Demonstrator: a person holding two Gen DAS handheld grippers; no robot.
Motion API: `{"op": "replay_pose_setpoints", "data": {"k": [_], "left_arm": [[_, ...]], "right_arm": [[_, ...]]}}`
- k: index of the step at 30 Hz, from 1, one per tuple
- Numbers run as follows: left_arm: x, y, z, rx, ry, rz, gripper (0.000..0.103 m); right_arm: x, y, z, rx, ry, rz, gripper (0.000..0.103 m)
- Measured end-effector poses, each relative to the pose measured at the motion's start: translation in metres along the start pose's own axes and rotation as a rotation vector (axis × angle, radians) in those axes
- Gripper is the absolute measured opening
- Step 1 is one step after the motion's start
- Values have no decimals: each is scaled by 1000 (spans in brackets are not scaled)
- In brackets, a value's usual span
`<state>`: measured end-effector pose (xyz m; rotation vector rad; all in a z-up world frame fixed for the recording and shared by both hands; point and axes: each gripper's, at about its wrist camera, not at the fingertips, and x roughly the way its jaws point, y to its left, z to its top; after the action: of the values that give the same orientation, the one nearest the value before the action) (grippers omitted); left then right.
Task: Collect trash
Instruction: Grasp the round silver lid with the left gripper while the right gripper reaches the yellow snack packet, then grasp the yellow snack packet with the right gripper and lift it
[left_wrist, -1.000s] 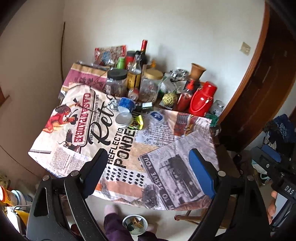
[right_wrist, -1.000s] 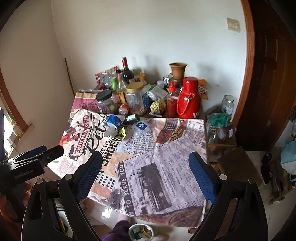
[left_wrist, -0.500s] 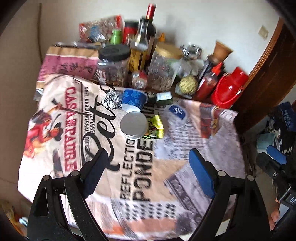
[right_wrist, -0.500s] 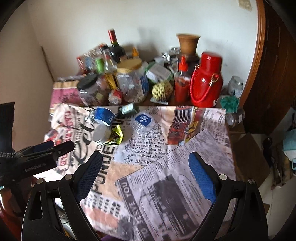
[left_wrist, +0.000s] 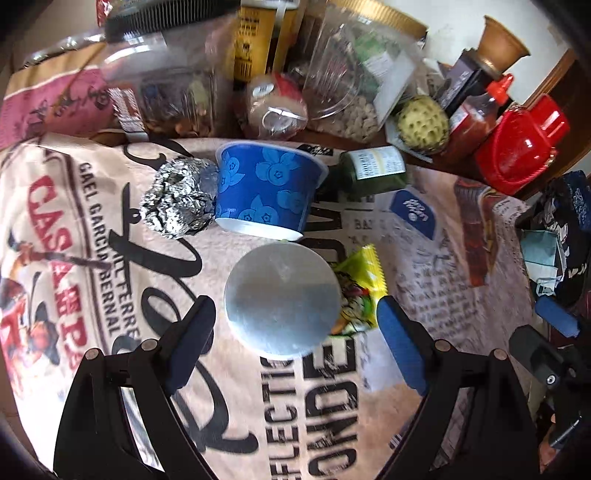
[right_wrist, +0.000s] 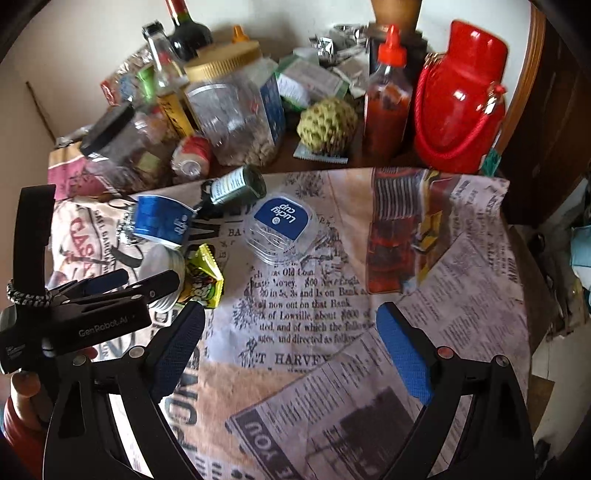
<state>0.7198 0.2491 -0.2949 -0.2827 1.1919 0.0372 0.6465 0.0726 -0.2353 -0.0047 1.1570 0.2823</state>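
1. Currently the left hand-held gripper (left_wrist: 295, 332) is spread wide, pointing steeply down at the desk (left_wrist: 92, 258); nothing sits pinched between its pads.
2. Left wrist view: a round silver lid (left_wrist: 282, 301) sits centre frame, just above the gap between the two fingers. Whether the pads are touching it is unclear.
3. A yellow-green snack wrapper (left_wrist: 360, 288) lies against the lid's right edge, partly tucked under it.
4. Above the lid: a blue paper cup (left_wrist: 266, 195) on its side, with a crumpled foil ball (left_wrist: 177, 199) touching its left side.
5. Right of the cup: a small green bottle (left_wrist: 373, 168) lying down, and a clear plastic cup with a blue label (left_wrist: 413, 214) just below it.
6. The right hand-held gripper (right_wrist: 291, 339) is also spread, empty, over the printed newspaper-pattern cloth (right_wrist: 332, 314) in the lower middle of its view.
7. Right wrist view: the same trash cluster sits left of centre; the left gripper enters from the lower left, its tips at the lid.
8. Upper part of both frames: jars, bottles, a red thermos (right_wrist: 458, 96), a sauce bottle (right_wrist: 386, 96) and a custard apple (right_wrist: 327, 123) crowd the back of the desk.
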Motion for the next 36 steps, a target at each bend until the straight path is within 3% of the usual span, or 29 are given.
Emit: {"op": "replay_pose_setpoints", "data": {"k": [4, 7, 14, 18, 26, 30, 32, 36], "left_arm": [[12, 5, 1, -8, 20, -21, 88], [15, 9, 1, 0, 17, -47, 71], [-3, 29, -2, -34, 2, -88, 71], [-24, 51, -9, -59, -20, -47, 71], [-57, 100, -23, -123, -60, 49, 71], [-65, 110, -27, -145, -74, 67, 71], [-68, 109, -28, -141, -83, 78, 71], [-70, 97, -28, -132, -94, 73, 71]], "right_arm": [[19, 2, 7, 5, 37, -11, 93], [29, 6, 10, 7, 53, -7, 92], [56, 26, 16, -29, 116, 54, 92], [75, 41, 21, -47, 133, 89, 89], [107, 69, 32, -129, 136, 117, 63], [109, 85, 29, -213, 131, 117, 34], [109, 90, 25, -227, 128, 140, 9], [101, 95, 8, -247, 113, 144, 4]]}}
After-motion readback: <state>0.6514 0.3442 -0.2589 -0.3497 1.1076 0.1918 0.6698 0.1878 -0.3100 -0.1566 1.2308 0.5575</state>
